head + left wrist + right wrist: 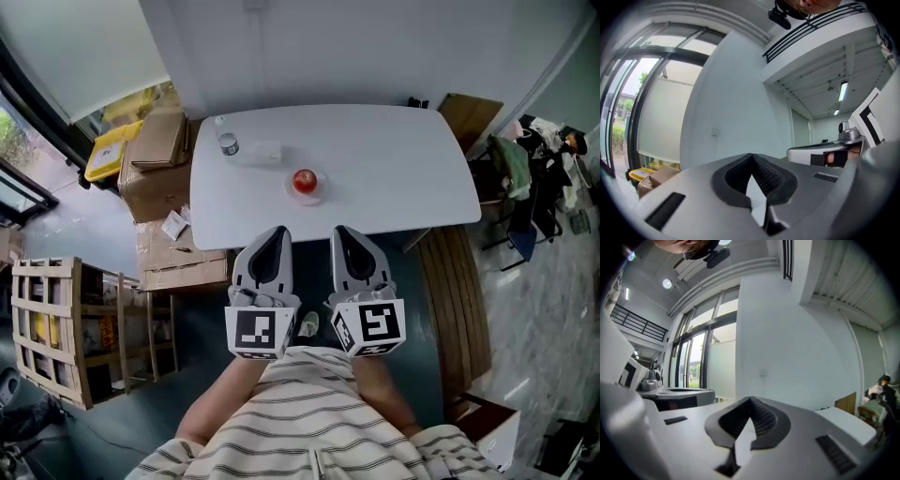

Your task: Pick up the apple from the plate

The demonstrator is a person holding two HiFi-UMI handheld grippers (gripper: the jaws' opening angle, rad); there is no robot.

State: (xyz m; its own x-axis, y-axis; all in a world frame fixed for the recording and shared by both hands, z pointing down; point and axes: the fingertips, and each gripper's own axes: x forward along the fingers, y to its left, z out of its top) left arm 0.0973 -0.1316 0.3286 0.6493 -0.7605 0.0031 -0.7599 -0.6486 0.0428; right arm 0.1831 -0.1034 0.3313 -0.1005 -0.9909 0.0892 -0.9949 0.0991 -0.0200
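A red apple [305, 180] sits on a small pale plate [318, 196] near the middle of the white table [403, 169]. My left gripper [272, 232] and right gripper [346, 232] are held side by side, level, just short of the table's near edge and pointing toward the apple. Both are shut with nothing between the jaws. In the left gripper view the gripper [751, 157] shows its ribbed pads meeting at the tip. The right gripper view shows the same for that gripper [751, 401]. Neither gripper view shows the apple.
A small clear bottle [228, 142] and a flat white object [263, 152] lie on the table's far left. Cardboard boxes [159, 159] and a yellow bin [111, 148] stand left of the table. A wooden rack [47, 328] is at lower left, a wooden bench [457, 300] at right.
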